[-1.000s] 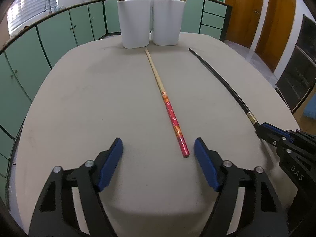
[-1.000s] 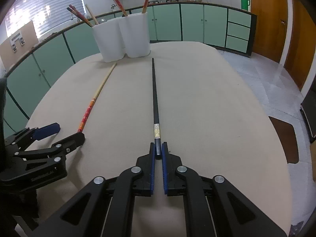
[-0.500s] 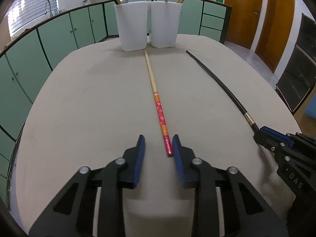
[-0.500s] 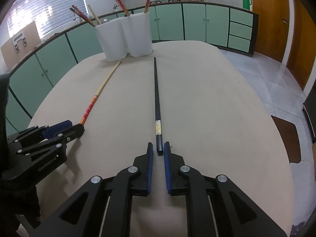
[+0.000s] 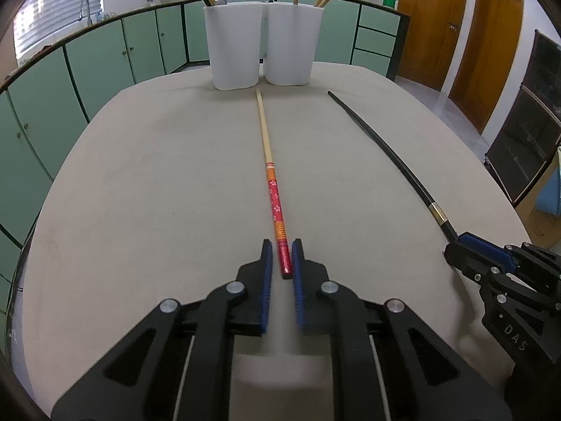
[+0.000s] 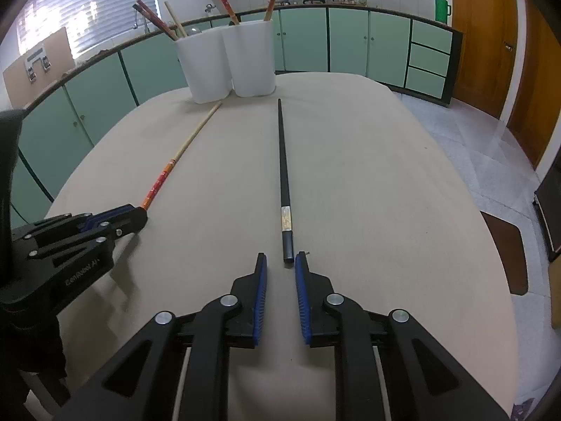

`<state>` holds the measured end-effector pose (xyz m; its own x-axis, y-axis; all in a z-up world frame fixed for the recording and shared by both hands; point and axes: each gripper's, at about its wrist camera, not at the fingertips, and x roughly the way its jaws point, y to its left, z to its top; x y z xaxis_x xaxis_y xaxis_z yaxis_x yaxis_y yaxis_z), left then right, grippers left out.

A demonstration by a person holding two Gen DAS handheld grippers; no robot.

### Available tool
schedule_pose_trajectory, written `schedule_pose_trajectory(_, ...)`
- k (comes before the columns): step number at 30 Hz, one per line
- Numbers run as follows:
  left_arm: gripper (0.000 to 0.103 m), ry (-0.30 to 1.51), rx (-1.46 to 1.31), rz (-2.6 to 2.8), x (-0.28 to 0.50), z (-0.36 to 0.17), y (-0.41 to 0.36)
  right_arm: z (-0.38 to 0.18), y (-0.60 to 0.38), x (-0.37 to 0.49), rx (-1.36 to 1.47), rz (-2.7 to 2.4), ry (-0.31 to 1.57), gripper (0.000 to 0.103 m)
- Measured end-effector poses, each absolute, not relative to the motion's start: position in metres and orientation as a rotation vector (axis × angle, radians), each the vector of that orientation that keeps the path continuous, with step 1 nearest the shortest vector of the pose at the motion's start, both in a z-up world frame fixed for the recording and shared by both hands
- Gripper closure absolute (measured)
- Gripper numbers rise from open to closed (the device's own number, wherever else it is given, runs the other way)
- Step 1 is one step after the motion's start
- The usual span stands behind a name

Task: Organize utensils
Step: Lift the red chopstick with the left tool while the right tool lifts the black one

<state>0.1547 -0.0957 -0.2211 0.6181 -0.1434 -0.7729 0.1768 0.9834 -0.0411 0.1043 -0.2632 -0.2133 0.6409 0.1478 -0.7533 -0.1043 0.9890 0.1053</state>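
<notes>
— Two chopsticks are left on the table (image 5: 140, 182); several others already stand in the two white holders (image 5: 261, 44) at the far edge.

— Which two?

— A bamboo chopstick with a red flowered handle (image 5: 272, 189), lying lengthwise with its bare tip just short of the holders, and a black chopstick (image 6: 283, 172) with a pale band near its thick end, lying beside it and well apart from it.

— Is either one picked up?

— Not yet, by my reading. The left gripper (image 5: 279, 263) has its blue pads drawn in on both sides of the red handle's end. They look pressed to it or nearly so, but the chopstick lies flat on the table. I can't tell whether the grip is firm.

— And the other side?

— The right gripper (image 6: 280, 266) is released: its pads stand apart, with the black chopstick's thick end just ahead of the gap and touching neither pad.

— So how far along is it?

— Most of the sorting looks done, judging by the filled holders. What remains is lifting each of these two, carrying it forward and dropping it upright into a holder. Which holder suits which chopstick, I can't say.
</notes>
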Motion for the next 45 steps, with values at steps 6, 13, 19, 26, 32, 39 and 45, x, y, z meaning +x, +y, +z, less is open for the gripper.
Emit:
schedule_pose_trajectory(6, 0.098, 0.886, 0.016, -0.191, 0.156, -0.221, -0.092, -0.212, -0.263, 0.105, 0.062, 0.142, 0.863, 0.097)
schedule_pose_trajectory(13, 0.098, 0.838, 0.041, -0.204, 0.148, -0.203, -0.084, -0.197, -0.27, 0.101, 0.08, 0.133, 0.833, 0.098)
schedule_pose_trajectory(19, 0.098, 0.736, 0.089, -0.211, 0.135, -0.161, -0.076, -0.159, -0.28, 0.099, 0.084, 0.131, 0.752, 0.098)
schedule_pose_trajectory(26, 0.098, 0.617, 0.055, -0.23, 0.133, -0.103, -0.065, -0.107, -0.287, 0.101, 0.087, 0.157, 0.648, 0.103)
schedule_pose_trajectory(32, 0.098, 0.544, 0.037, -0.251, 0.139, -0.068, -0.063, -0.082, -0.293, 0.112, 0.109, 0.189, 0.62, 0.103)
schedule_pose_trajectory(39, 0.098, 0.591, 0.015, -0.256, 0.132, -0.101, -0.059, -0.157, -0.296, 0.109, 0.127, 0.16, 0.768, 0.098)
schedule_pose_trajectory(45, 0.098, 0.662, 0.002, -0.27, 0.126, -0.148, -0.064, -0.2, -0.291, 0.109, 0.141, 0.166, 0.855, 0.091)
